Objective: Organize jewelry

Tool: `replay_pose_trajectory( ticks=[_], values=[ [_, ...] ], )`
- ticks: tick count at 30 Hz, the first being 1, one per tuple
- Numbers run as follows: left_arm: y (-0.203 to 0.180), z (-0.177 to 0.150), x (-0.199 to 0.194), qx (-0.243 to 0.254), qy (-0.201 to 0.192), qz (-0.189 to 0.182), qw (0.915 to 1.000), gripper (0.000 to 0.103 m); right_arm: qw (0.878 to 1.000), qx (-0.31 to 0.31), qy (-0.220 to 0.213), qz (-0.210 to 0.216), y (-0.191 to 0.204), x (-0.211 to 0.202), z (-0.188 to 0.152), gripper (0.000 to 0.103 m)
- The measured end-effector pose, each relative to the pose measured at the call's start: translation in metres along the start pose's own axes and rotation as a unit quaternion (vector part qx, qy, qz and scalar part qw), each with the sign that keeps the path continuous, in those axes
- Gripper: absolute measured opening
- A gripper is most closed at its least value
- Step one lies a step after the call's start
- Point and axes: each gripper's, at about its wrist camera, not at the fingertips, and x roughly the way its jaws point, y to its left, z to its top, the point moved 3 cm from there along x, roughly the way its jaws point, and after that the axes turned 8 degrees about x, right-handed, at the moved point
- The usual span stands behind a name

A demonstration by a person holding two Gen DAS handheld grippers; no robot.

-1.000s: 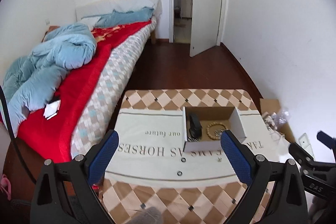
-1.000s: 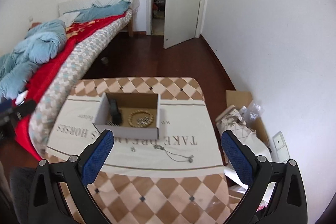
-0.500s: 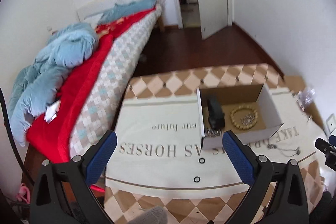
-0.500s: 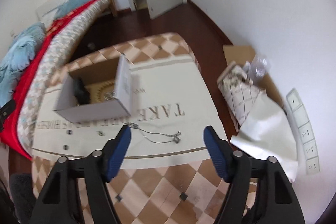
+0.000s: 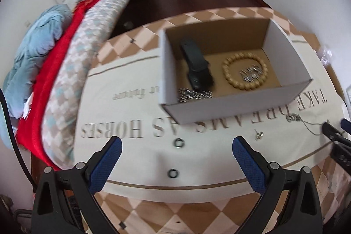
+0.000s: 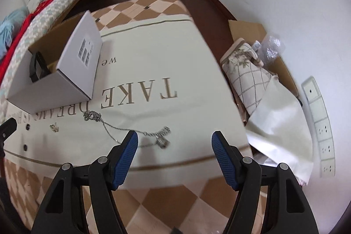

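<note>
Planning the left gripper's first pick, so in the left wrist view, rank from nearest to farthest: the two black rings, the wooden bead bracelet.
1. Nearer black ring, between the open fingers.
2. Farther black ring, just beyond.
3. Wooden bead bracelet, inside the cardboard box.

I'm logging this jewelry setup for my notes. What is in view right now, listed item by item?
Cardboard box: one, white outside and brown inside, open, on the table cloth.
Beaded bracelet: one, tan, inside the box, with a small silver piece lying in it.
Black strap item: one, inside the box, left part.
Silver chain pile: one, inside the box, front left corner.
Necklace: one, silver, on the cloth in front of the box.
Small silver charm: one, on the cloth.
Rings: two, dark, on the cloth near the left tool.
Table cloth: one, cream with lettering.
Bed: one, with red and blue bedding.
Left tool: open, blue pads.
Right tool: open, blue pads, over the necklace.
</note>
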Motion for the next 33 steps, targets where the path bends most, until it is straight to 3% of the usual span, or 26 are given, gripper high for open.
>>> replay_pose_trajectory(
  ticks=[2,3,4,5,16,19,21,22,24,26,33],
  values=[
    [-0.006,0.001,0.003,0.005,0.005,-0.011,0.9999,0.102,1.000,-0.011,-0.011,-0.003,0.007,-0.001,-0.001,0.053],
    [-0.010,0.002,0.004,0.007,0.010,-0.019,0.9997,0.102,1.000,-0.016,-0.011,0.001,0.010,-0.002,0.000,0.038],
    [-0.014,0.003,0.006,0.010,0.014,-0.030,0.9994,0.102,1.000,-0.021,-0.012,-0.002,0.013,-0.005,0.000,0.014],
    [-0.020,0.004,0.008,0.014,0.020,-0.042,0.9988,0.102,1.000,-0.024,-0.010,-0.010,0.015,-0.006,-0.001,0.012],
    [-0.069,0.015,0.022,0.046,0.039,-0.098,0.9934,0.101,0.998,0.056,0.000,0.023,-0.027,-0.012,-0.011,0.012],
    [-0.077,0.016,0.028,0.051,0.045,-0.108,0.9918,0.086,0.997,0.067,0.004,0.032,-0.033,-0.014,-0.011,0.012],
    [-0.083,0.016,0.032,0.056,0.049,-0.119,0.9901,0.056,0.997,0.068,0.002,0.033,-0.035,-0.016,-0.011,0.012],
    [-0.084,0.017,0.031,0.052,0.042,-0.129,0.9894,0.048,0.997,0.069,0.001,0.034,-0.034,-0.017,-0.010,0.012],
    [-0.086,0.018,0.029,0.053,0.035,-0.142,0.9878,0.006,0.997,0.071,-0.001,0.038,-0.035,-0.019,-0.009,0.012],
    [-0.084,0.017,0.029,0.047,0.043,-0.169,0.9835,0.006,0.996,0.075,-0.008,0.046,-0.035,-0.024,-0.005,0.012],
    [-0.048,0.010,0.010,0.023,0.033,-0.169,0.9848,0.006,0.991,0.088,-0.035,0.092,-0.027,-0.054,0.008,0.012]
  ],
)
